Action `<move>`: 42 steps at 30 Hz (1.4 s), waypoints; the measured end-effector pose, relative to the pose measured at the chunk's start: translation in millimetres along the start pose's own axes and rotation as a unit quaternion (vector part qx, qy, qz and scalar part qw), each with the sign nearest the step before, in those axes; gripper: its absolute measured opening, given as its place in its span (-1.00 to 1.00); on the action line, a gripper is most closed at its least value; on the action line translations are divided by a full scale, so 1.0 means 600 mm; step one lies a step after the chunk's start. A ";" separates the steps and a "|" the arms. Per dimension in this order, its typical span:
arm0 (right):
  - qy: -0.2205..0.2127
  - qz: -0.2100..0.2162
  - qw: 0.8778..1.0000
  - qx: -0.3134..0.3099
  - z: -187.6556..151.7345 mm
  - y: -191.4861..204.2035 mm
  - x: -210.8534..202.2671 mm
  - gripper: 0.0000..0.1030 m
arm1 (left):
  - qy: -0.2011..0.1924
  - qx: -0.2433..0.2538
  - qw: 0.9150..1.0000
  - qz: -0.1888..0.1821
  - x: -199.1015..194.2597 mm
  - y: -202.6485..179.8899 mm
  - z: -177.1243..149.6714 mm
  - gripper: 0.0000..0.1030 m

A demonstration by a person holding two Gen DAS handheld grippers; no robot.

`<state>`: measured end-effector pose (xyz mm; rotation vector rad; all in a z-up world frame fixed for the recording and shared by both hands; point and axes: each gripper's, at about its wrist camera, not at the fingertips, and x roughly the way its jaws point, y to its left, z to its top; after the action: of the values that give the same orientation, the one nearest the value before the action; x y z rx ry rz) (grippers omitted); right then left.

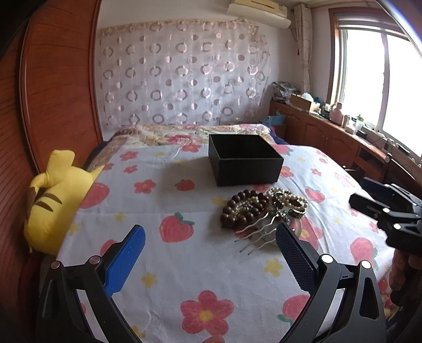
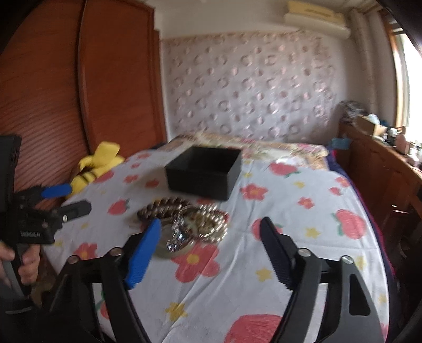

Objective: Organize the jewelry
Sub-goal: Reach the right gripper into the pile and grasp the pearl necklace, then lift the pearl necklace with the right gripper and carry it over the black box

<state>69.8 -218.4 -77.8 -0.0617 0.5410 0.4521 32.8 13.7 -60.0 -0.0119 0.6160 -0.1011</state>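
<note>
Bedroom bed [image 1: 184, 269], jewelry pile [image 1: 263, 208] untouched, black box [image 1: 244, 163] at 12 o'clock.
Both the left gripper [image 1: 211, 237] and right gripper [image 2: 211, 232] are wide open, empty; pinch one bracelet, not the tangle.

A bed [image 1: 184, 263] fills the room's middle, spread with a white sheet [image 2: 290, 211] printed with red flowers, strawberries and yellow stars. At its far end lies a floral quilt [image 1: 168, 133]. The back wall carries a sheer curtain [image 1: 182, 71] patterned with pink rings, with an air conditioner [image 1: 259, 12] above it. A reddish wooden wardrobe [image 1: 52, 79] stands at the left, a yellow plush toy [image 1: 54, 198] against it. Along the right runs a low wooden cabinet [image 1: 329, 134], its top crowded with what seem to be boxes and bottles. A large window [image 1: 382, 79] above it pours in bright daylight.
</note>
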 end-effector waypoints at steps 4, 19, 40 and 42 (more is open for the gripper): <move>0.034 0.023 0.999 -0.022 -0.005 0.006 0.037 0.12 | 0.012 -0.004 1.000 0.002 0.011 0.010 -0.006 0.86; 0.093 0.044 0.994 -0.043 0.011 -0.022 0.108 -0.30 | 0.024 -0.010 1.000 0.005 0.022 0.024 -0.013 0.86; 0.130 0.070 0.989 0.008 0.041 -0.045 0.145 -0.84 | 0.026 -0.009 1.000 0.002 0.025 0.018 -0.022 0.86; 0.110 0.063 0.992 -0.003 0.053 -0.041 0.129 -0.83 | 0.025 -0.009 1.000 0.001 0.025 0.018 -0.023 0.86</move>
<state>155.0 -204.2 -91.4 -0.0835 0.7640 0.5733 37.9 23.0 -80.2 -0.0256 0.6671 -0.0933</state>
